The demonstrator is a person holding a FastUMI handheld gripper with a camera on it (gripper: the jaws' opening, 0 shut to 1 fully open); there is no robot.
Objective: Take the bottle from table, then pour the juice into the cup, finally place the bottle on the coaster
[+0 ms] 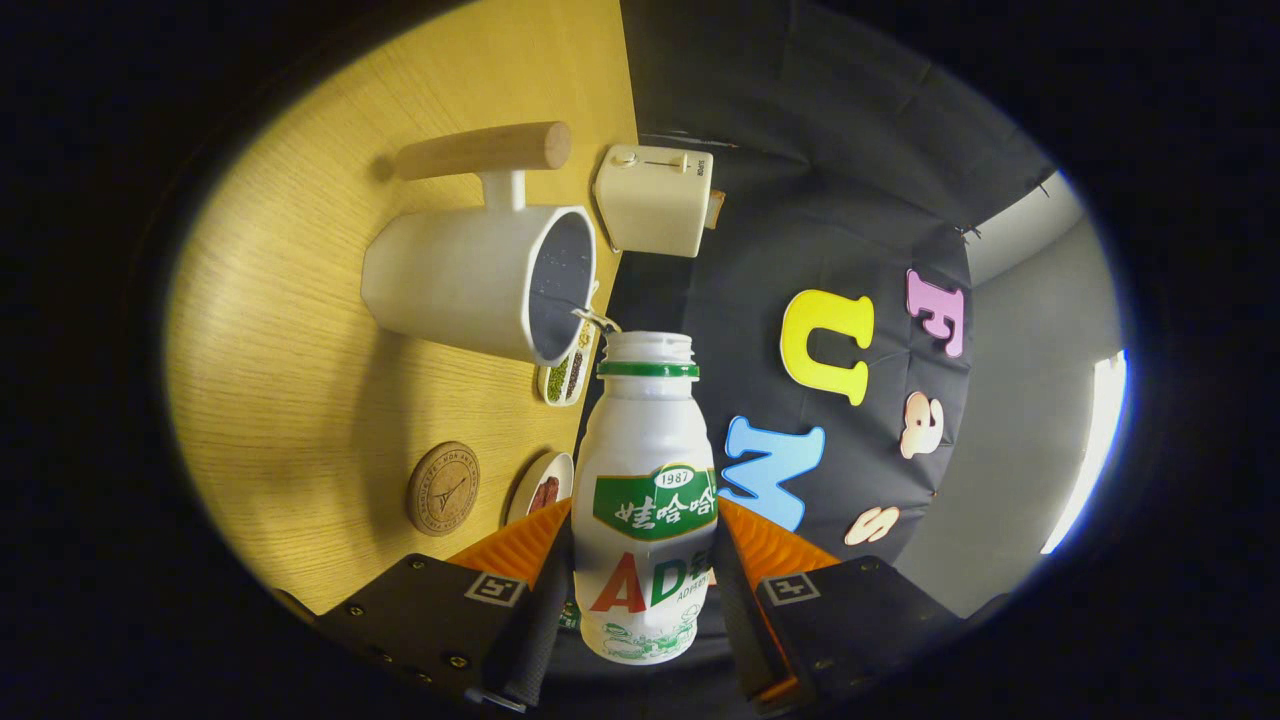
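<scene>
The gripper point(645, 560) is clamped on the bottle point(647, 500), one finger pressing each side of its lower body. The bottle is white, with a green ring under its open, capless neck. The whole scene looks rolled sideways, so the bottle is tipped. Its mouth is just beside the rim of the white cup point(480, 280), which has a wooden handle point(485, 150). The round coaster point(443, 488) lies bare on the wooden table point(290, 400), well apart from the cup. A cream toaster point(655, 200) stands near the cup's rim. Two small dishes point(568, 375) of food sit between the cup and the gripper.
</scene>
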